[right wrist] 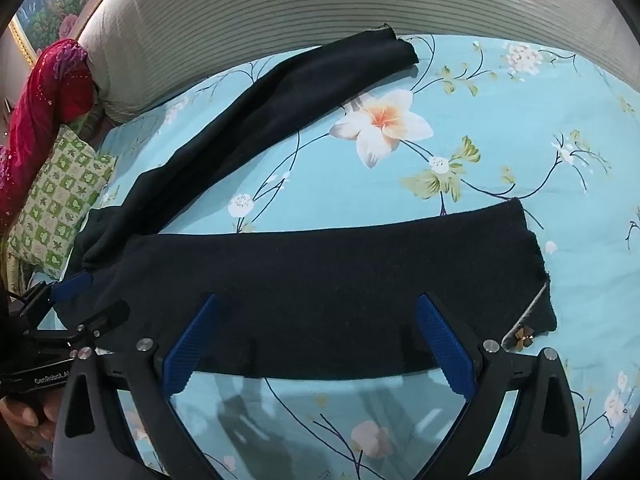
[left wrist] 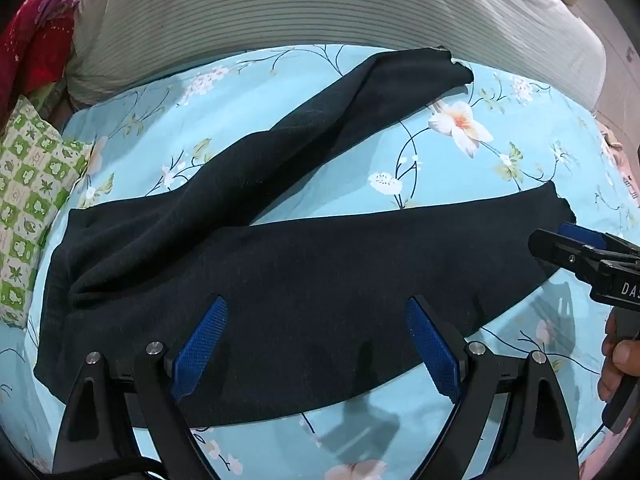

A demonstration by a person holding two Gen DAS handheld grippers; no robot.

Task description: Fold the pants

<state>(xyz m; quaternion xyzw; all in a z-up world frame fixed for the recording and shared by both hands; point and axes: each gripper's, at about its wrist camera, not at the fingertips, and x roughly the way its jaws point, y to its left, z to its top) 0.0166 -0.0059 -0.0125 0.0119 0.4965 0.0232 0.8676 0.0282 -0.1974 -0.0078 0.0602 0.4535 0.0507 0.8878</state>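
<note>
- Pants [left wrist: 280,272] spread flat on the bed [left wrist: 360,184], on the blue floral sheet: waist toward the green checked pillow [left wrist: 28,200], legs splayed in a V, near leg lying across the front, far leg [left wrist: 360,96] angled off toward the striped grey bolster [left wrist: 320,4].
- Left gripper [left wrist: 316,344]: fingers spread wide, nothing between them, hovering over the upper part of the near leg.
- Right gripper [right wrist: 320,344]: fingers likewise wide apart and empty, poised over the near leg not far from its hem [right wrist: 536,264].
- Judged step: first fold not yet made; legs to be brought one on top of the other.
- Recommended: pinch only the top-most edge of one leg, one gripper close to the hem, the other close to the crotch.
- Lower fingers until both pads straddle the fabric edge; avoid catching the sheet beneath.
- Close firmly before lifting; dark knit likely to slip and sag if held shallowly.
- Lift both ends together, keep the leg taut between grippers, carry it across and lay hem on hem.
- Watch the frayed hem and the small trim piece [right wrist: 522,336] at the near corner: likely to snag.
- Smooth the wrinkles at the seat before the next fold.
</note>
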